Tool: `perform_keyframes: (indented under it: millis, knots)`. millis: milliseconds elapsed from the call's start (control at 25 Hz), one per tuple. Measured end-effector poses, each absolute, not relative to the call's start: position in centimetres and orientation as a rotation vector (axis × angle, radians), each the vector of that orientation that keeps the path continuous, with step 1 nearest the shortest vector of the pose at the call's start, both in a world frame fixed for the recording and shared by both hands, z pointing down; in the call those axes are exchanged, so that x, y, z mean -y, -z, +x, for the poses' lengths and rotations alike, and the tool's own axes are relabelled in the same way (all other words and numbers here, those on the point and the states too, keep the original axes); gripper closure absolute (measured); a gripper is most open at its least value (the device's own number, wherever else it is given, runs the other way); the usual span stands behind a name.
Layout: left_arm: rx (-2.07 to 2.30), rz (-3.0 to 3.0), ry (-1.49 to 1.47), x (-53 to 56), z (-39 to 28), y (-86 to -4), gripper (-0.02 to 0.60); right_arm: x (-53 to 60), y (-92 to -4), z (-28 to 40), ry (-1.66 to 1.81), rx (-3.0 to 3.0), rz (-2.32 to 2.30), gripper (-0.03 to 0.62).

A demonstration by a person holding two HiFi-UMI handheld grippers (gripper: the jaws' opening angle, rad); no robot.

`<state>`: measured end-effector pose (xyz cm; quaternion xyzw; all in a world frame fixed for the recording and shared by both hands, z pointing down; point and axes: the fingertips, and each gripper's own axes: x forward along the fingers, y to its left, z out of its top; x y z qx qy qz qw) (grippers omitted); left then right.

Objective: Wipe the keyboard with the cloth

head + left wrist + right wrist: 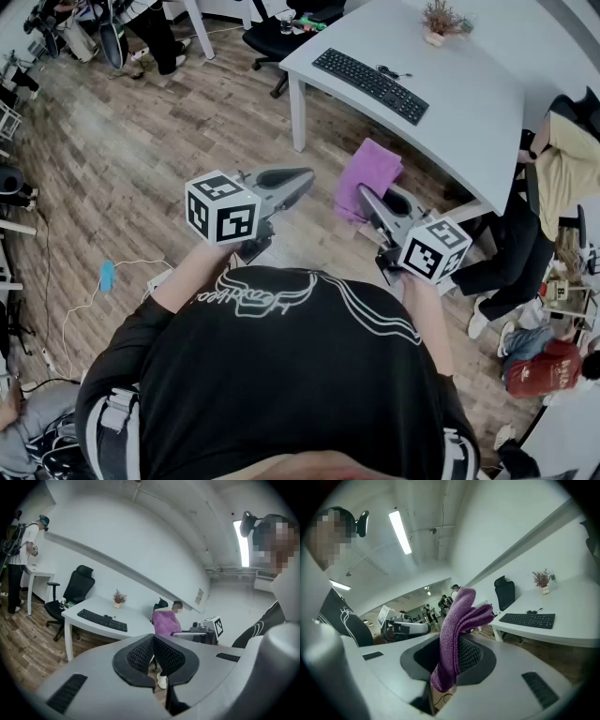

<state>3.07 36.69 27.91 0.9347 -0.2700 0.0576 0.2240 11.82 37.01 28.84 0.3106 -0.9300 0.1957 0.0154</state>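
Observation:
A black keyboard (369,84) lies on the white table (469,122) ahead of me; it also shows as the keyboard (101,619) in the left gripper view and the keyboard (528,619) in the right gripper view. My right gripper (364,200) is shut on a purple cloth (367,176), which sticks up between its pads as the cloth (457,632). My left gripper (298,178) is shut with nothing in it, its ribbed pads (138,654) pressed together. Both grippers hover over the wooden floor, short of the table.
A small potted plant (438,21) stands at the table's far edge. A black office chair (281,36) sits behind the table. A seated person (548,187) is at the right. More people stand at the far left. Cables and a blue object (107,275) lie on the floor.

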Motion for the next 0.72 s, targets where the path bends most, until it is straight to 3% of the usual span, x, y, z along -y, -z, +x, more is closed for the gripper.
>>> perform_keyframes:
  millis: [720]
  knots:
    - [0.783,2.584,-0.147,-37.8,3.7,-28.3,0.574,-37.8,-29.1,12.8,-0.677,2.953,0.944,0.533]
